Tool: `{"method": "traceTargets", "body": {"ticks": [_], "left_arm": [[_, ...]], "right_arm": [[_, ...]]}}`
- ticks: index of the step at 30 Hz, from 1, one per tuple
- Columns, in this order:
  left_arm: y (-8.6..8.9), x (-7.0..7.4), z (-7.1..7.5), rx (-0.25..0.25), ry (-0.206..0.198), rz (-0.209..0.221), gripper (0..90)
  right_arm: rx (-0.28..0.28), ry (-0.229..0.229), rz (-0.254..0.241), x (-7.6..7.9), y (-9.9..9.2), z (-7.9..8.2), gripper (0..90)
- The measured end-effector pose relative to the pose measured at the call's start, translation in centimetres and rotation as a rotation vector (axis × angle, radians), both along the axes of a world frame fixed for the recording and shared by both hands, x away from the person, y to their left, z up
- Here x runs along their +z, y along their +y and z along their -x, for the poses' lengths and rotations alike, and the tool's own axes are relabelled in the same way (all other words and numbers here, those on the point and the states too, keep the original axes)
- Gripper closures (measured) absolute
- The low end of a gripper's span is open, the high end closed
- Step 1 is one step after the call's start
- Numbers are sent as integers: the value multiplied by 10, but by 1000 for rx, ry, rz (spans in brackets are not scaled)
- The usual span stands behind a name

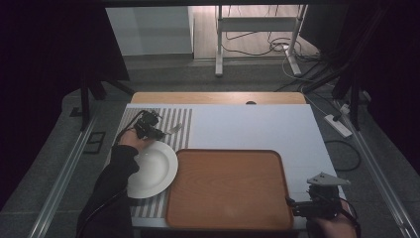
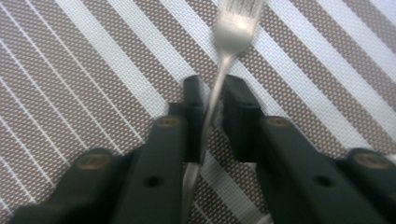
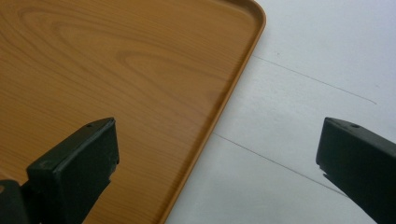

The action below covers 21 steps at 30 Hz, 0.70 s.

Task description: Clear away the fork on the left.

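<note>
1. The left gripper [image 2: 212, 100] pinches the handle of a silver fork [image 2: 233, 28], its two black jaws closed onto the thin stem, with the fork's tines pointing away toward 12 o'clock in the left gripper view.
2. The fork lies on a striped placemat [image 2: 93, 70] of brown and white bands, which runs diagonally under the jaws.
3. From the high view, the left gripper [image 1: 157, 132] sits at about 10 o'clock on the counter [image 1: 247, 124], with the fork [image 1: 174, 129] reaching out from it toward 3 o'clock across the placemat [image 1: 183, 119].
4. A white plate [image 1: 156, 171] rests on the placemat just at 6 o'clock of the left gripper, the person's dark sleeve [image 1: 111, 183] crossing its left rim.
5. A wooden tray [image 1: 230, 191] lies just beside the plate at its 3 o'clock, its left edge close to the plate's rim.
6. The right gripper [image 1: 297, 206] hovers at about 5 o'clock on the counter, by the tray's near right corner.
7. In the right gripper view its jaws stand spread wide with nothing between them, one over the tray [image 3: 116, 70], the other over the bare white counter [image 3: 303, 70].
</note>
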<state>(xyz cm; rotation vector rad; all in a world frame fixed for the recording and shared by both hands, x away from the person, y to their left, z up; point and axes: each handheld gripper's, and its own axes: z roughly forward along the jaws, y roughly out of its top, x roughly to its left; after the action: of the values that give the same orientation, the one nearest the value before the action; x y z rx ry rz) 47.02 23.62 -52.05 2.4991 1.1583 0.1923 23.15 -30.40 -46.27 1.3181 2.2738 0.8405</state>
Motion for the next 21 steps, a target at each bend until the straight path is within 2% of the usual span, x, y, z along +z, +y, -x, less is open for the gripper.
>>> {"method": "traceTargets", "body": {"ticks": [3,8,21], "left_arm": [[0,0,-1,-19,20,18,862],[0,1,-2,-20,24,28,866],[-13,18,-2,-41,-44,45,867]], "right_arm": [[0,0,0,0,0,0,0],[1,-1,1,0,0,0,0],[1,1,1,0,0,0,0]]}}
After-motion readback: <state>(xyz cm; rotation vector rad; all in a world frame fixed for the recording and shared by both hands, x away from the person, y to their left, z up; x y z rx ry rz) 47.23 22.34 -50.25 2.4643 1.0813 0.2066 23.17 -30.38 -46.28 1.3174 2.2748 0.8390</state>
